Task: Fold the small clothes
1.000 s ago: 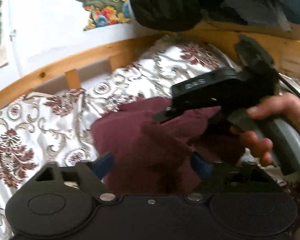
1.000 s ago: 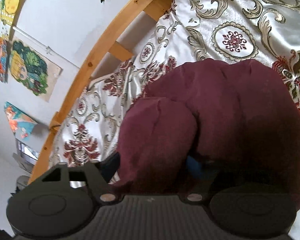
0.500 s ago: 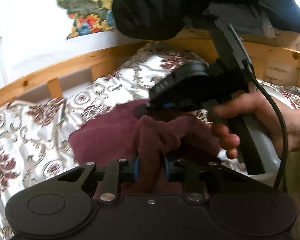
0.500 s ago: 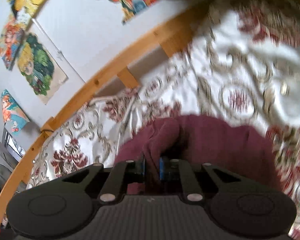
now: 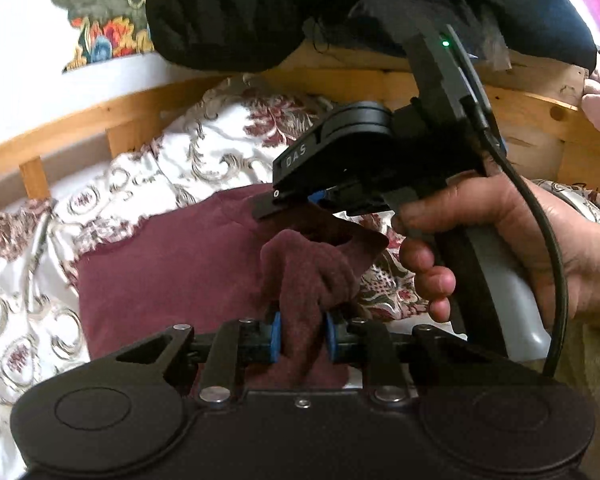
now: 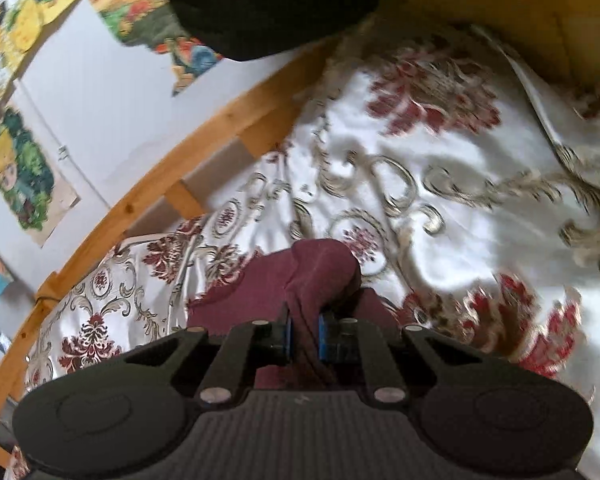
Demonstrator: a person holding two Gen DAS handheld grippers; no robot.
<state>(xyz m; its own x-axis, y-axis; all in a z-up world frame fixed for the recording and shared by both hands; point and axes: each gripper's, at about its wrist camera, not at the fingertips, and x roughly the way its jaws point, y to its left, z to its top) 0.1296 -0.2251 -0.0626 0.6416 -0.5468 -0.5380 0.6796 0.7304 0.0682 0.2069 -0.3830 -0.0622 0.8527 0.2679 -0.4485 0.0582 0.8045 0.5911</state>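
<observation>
Garment: a maroon garment [image 5: 172,272] lies on the patterned bedspread [image 5: 204,160], its near edge bunched up and lifted off the bed, the rest spread flat toward the far left.
Left gripper: the left gripper [image 5: 300,338] has just been closing and now pinches a thick bunch of the maroon cloth between its blue pads.
Right gripper: the right gripper [image 6: 304,338], seen from its own camera, has also just been closing and clamps a narrower fold of the same cloth; a hand [image 5: 500,248] holds its handle at the right of the left view.
Step in hand: likely carrying the near edge over toward the far side to make a fold.
Doing it well: keep both grips level with each other and the edge between them taut, so the fold line falls straight; lay the edge down before letting go.
Risk: the left bunch looks thick and uneven, so the fold may land crumpled.
Surroundings: wooden bed rail [image 6: 160,184] at the far side, dark bundle [image 5: 228,12] hanging above.
</observation>
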